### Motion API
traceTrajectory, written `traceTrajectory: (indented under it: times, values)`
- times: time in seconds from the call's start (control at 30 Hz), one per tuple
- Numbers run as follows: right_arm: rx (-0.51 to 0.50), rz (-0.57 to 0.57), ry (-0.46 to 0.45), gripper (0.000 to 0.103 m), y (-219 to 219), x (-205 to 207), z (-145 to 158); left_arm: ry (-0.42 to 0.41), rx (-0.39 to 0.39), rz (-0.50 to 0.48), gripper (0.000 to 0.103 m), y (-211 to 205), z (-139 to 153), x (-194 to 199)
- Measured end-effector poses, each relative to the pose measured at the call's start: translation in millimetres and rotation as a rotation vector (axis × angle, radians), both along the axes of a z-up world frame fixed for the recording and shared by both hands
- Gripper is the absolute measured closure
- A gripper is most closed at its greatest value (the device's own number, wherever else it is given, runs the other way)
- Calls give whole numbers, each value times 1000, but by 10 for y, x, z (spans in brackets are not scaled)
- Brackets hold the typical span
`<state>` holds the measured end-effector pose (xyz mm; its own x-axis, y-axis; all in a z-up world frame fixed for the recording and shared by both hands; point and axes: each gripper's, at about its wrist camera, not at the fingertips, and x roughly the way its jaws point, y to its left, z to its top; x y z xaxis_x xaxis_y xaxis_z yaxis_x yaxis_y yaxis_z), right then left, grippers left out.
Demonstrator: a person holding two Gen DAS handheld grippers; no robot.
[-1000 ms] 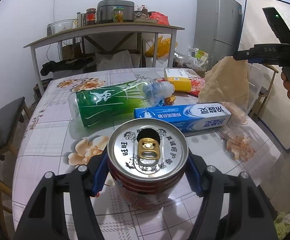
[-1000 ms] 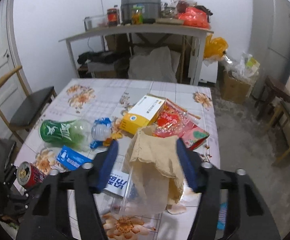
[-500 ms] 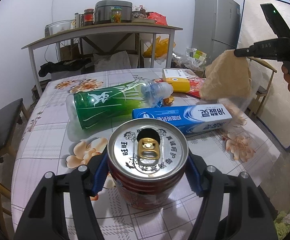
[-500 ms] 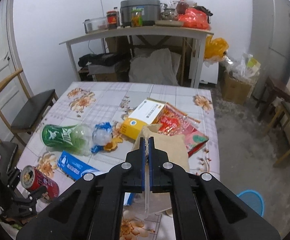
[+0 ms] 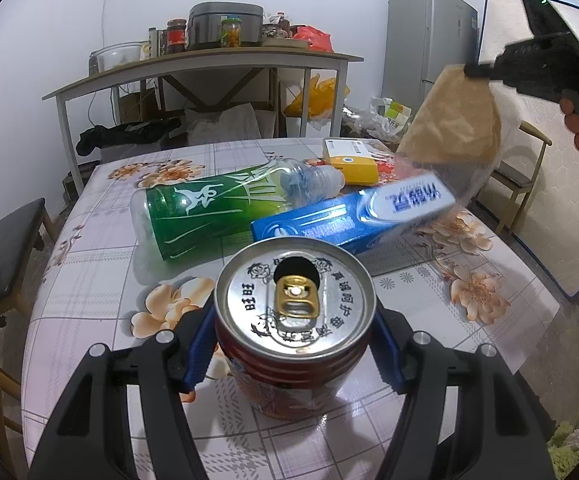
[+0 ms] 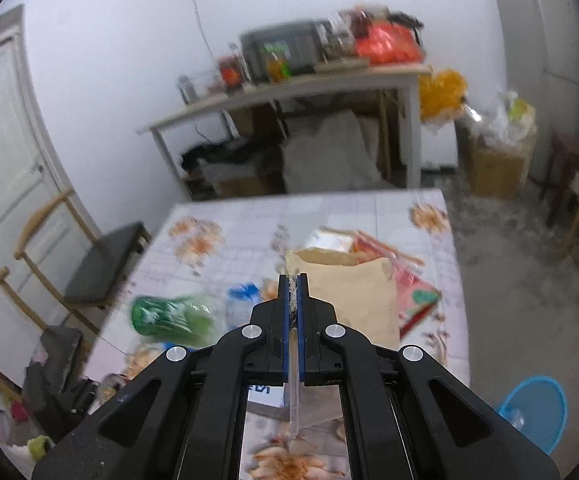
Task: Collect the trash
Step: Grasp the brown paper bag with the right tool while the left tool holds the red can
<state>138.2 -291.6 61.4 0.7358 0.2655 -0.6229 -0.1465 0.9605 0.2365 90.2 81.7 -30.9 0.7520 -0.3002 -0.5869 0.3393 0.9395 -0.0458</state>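
On the left, the left gripper (image 5: 295, 354) had its jaws clamped on the sides of a red can (image 5: 294, 330), which stood upright on the flowered tabletop (image 5: 89, 292) with its opened top facing the camera. Behind it lay a green bottle (image 5: 209, 210) on its side, and just beside that a blue box (image 5: 329, 222) (one end blurred behind clear plastic). Farther right sat a yellow box (image 5: 349, 160). At the far right, the right gripper (image 6: 293, 280) had its jaws pinched shut on a tan bag (image 5: 453, 120) with clear plastic, held above the tabletop. A blue bin (image 6: 537, 412) stood on the floor.
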Motion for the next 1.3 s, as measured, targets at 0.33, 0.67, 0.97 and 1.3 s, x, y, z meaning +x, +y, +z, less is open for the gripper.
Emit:
traceTrajectory:
  times: [0.33, 0.67, 0.97, 1.3]
  values:
    - [-18, -2, -54, 103, 15, -60, 152, -3, 1, -2, 39, -9, -4, -8]
    - [-16, -84, -29, 87, -354, -54, 85, -3, 2, -1, 39, -13, -7, -11]
    - [-134, -60, 81, 30, -869, 279, -550, 3, 6, -1, 39, -17, -8, -1]
    - [-49, -33, 297, 64, -1238, 820, -1350, 26, 44, 7, 39, -56, -23, 72]
